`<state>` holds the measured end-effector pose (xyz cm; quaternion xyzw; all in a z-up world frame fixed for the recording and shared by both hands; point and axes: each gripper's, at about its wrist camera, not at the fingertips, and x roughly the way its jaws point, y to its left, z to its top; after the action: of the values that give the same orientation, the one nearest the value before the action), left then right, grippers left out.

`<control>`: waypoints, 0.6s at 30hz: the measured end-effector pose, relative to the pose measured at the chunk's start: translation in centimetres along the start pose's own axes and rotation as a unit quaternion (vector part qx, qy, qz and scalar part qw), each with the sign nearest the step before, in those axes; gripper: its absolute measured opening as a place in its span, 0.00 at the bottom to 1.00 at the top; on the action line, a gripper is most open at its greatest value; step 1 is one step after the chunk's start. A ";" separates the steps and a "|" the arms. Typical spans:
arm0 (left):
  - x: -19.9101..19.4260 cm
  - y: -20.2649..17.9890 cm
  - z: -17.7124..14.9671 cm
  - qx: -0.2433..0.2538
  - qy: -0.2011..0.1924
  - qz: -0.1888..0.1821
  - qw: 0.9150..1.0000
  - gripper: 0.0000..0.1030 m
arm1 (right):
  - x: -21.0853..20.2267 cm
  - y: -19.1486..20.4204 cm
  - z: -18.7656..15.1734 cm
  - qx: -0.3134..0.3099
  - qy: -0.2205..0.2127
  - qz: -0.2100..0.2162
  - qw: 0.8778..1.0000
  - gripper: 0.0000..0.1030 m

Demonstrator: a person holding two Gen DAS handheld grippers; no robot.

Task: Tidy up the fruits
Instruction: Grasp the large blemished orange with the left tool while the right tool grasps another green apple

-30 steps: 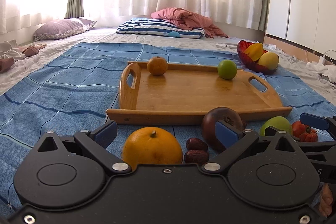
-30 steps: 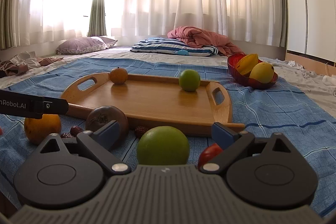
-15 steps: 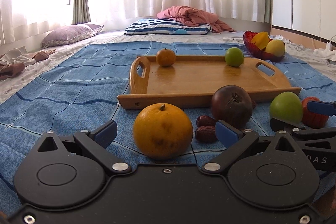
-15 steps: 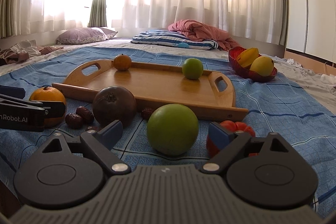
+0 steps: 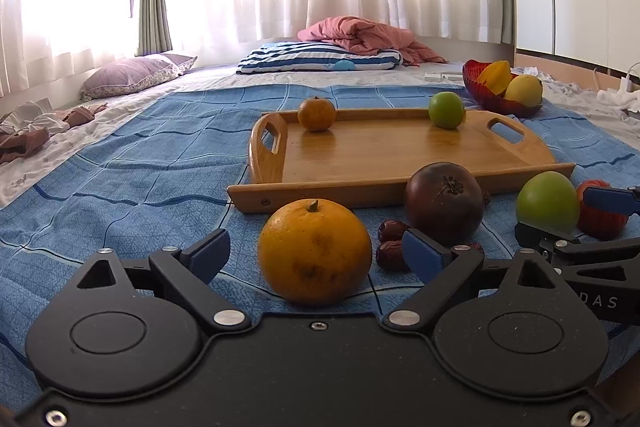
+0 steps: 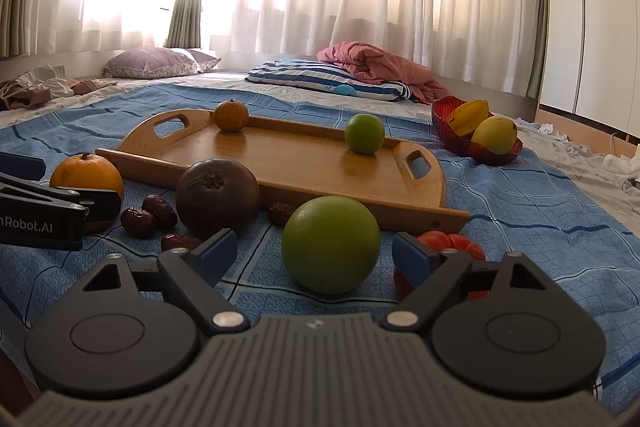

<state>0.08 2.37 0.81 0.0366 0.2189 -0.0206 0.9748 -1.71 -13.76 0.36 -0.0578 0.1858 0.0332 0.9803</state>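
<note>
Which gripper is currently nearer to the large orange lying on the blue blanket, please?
Left. The left gripper straddles the large orange, jaws closing but pads not yet touching. The right gripper is further right, around the green apple.

The left gripper [image 5: 316, 253] has a smooth matte black body with two round hubs, each carrying a recessed disc; black angled link arms run forward from silver rivets to blue pads [image 5: 420, 254]; small silver screws sit at the lower corners and one at the top centre; seen from the right wrist, its side bears white lettering ending "nRobot.AI"; the right gripper [image 6: 316, 253] is built alike, but its centre housing is grey and ribbed; from the left wrist its flank shows white letters "DAS".
</note>
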 end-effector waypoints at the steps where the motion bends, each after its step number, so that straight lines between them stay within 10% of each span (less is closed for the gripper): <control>1: -0.1 0.0 0.0 0.002 0.000 -0.001 1.000 0.87 | 0.0 0.0 0.0 0.000 0.000 0.000 1.000 0.89; 18: 0.8 0.6 0.1 -0.005 0.008 0.008 1.000 0.74 | 0.5 -0.1 0.2 0.000 0.002 -0.003 1.000 0.85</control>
<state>0.86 2.98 0.66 0.0332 0.2268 -0.0114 0.9733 -1.14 -13.76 0.34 -0.0585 0.1874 0.0299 0.9801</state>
